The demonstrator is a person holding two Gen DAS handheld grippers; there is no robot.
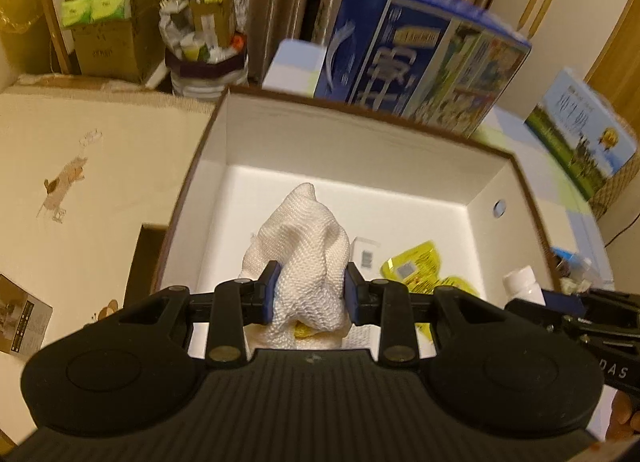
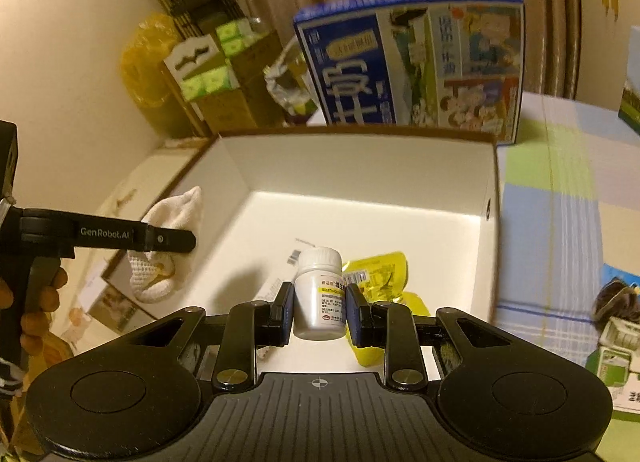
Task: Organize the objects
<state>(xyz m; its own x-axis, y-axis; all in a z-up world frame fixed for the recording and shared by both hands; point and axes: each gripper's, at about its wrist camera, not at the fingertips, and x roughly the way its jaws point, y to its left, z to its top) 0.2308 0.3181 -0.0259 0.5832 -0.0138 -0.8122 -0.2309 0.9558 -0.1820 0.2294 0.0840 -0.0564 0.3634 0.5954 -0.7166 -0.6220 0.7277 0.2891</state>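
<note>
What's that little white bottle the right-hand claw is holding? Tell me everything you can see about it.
The bottle is a small, upright pill-type container that looks like white plastic, with a ribbed white screw cap, closed. A printed label with a yellow band wraps its front; the text is too small to read. The right gripper clamps its sides between blue pads, holding it above the floor of the open white-lined box, in front of a yellow packet.

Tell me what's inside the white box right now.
On the box floor lie a yellow packet and a barcoded white item. The left gripper holds a white cloth over it, the right gripper a white bottle; both hide floor beneath.
</note>
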